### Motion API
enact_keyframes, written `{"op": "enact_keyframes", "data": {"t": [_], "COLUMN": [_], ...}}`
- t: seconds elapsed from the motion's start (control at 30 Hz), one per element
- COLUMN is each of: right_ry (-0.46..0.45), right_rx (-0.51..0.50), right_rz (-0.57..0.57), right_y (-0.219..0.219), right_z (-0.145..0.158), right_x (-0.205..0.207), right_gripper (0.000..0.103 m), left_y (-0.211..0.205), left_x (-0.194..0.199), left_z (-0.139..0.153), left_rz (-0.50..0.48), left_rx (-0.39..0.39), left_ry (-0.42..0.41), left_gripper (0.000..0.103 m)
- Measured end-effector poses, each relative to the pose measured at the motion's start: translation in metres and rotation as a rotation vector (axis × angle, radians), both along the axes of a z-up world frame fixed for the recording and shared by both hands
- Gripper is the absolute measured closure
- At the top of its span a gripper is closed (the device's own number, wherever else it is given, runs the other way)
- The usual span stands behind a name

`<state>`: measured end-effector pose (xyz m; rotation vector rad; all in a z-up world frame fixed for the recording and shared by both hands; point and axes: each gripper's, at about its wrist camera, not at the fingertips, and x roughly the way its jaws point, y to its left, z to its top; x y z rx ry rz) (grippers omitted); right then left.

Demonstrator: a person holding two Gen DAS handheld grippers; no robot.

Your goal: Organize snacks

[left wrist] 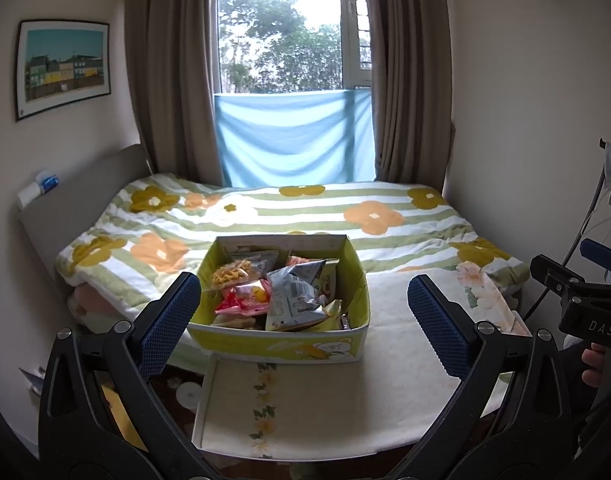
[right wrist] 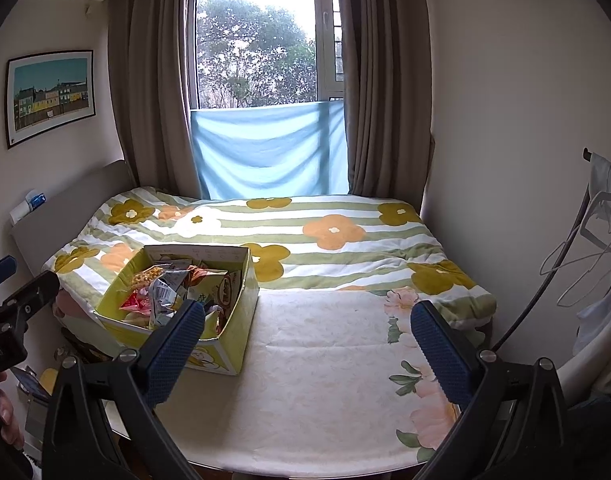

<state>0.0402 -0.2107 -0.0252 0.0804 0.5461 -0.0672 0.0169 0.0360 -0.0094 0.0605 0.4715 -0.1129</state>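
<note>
A green cardboard box [left wrist: 289, 346] printed with a bear stands open on the bed's cream sheet, filled with several snack packets [left wrist: 291, 294]: a silver bag, a red-and-pink pack, a clear bag of yellow crisps. My left gripper [left wrist: 303, 322] hovers open in front of the box, its blue-padded fingers [left wrist: 171, 322] on either side of it, empty. In the right wrist view the box [right wrist: 235, 328] lies to the left, and my right gripper [right wrist: 307, 350] is open over the bare sheet, holding nothing. Its left finger overlaps the box's near corner in the image.
A flowered green-striped quilt [left wrist: 305, 216] covers the far half of the bed. The headboard [left wrist: 77, 200] runs along the left, a wall and hanging clothes hangers [right wrist: 593, 236] along the right. Window and curtains stand behind. Clutter lies on the floor at lower left [right wrist: 33, 392].
</note>
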Motion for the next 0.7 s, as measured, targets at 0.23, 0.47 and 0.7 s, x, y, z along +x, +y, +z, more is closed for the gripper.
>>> {"op": "enact_keyframes", "data": {"t": [0.23, 0.47, 0.7], "right_ry": [0.001, 0.0, 0.007], "right_rx": [-0.003, -0.006, -0.019], "right_rz": [-0.005, -0.011, -0.016], "right_y": [-0.001, -0.0017, 0.0014], "right_z": [-0.0008, -0.0019, -0.0037], "right_x": [-0.0002, -0.001, -0.002], "right_gripper": [0.001, 0.001, 0.001], "left_y": [0.0002, 0.0006, 0.0029], "left_x": [0.0023, 0.0025, 0.0034], "left_z": [-0.0024, -0.0029, -0.0037], "left_rz": [-0.003, -0.004, 0.003], "left_rx": [-0.009, -0.009, -0.007], "left_ry": [0.005, 0.006, 0.0], "left_gripper": [0.0, 0.0, 0.0]}}
